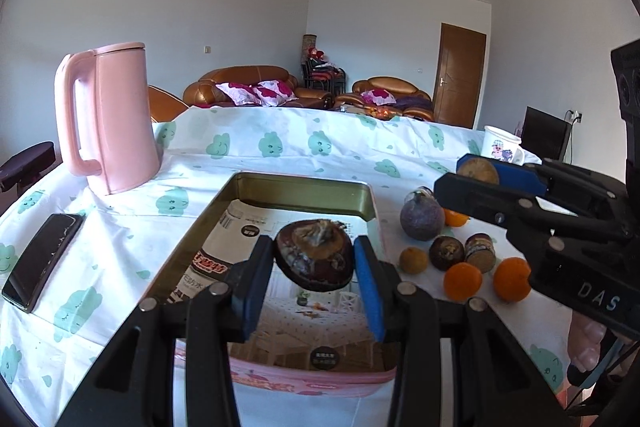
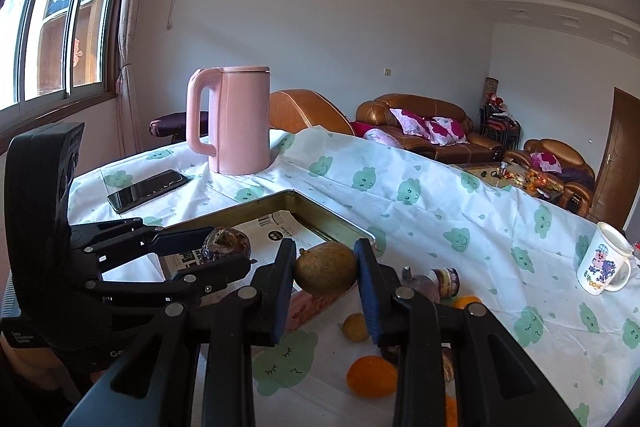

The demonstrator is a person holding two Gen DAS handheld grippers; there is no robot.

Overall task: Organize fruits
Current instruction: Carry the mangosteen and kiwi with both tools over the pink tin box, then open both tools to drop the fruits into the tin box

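Note:
My left gripper (image 1: 314, 261) is shut on a dark purple mangosteen (image 1: 314, 255) and holds it above the gold metal tray (image 1: 304, 189). My right gripper (image 2: 326, 269) is shut on a brown-green round fruit (image 2: 326, 268), held above the table just right of the tray (image 2: 320, 205). In the left wrist view the right gripper (image 1: 478, 171) shows at the right with its fruit (image 1: 478, 171). On the cloth right of the tray lie a purple passion fruit (image 1: 422, 219), more mangosteens (image 1: 447, 253), a small yellow-brown fruit (image 1: 413, 260) and oranges (image 1: 463, 281).
A pink kettle (image 1: 106, 119) stands at the table's back left. A black phone (image 1: 42, 261) lies left of the tray. A white printed mug (image 1: 500, 145) stands at the far right. The tray's bottom is lined with a printed sheet (image 1: 240, 235).

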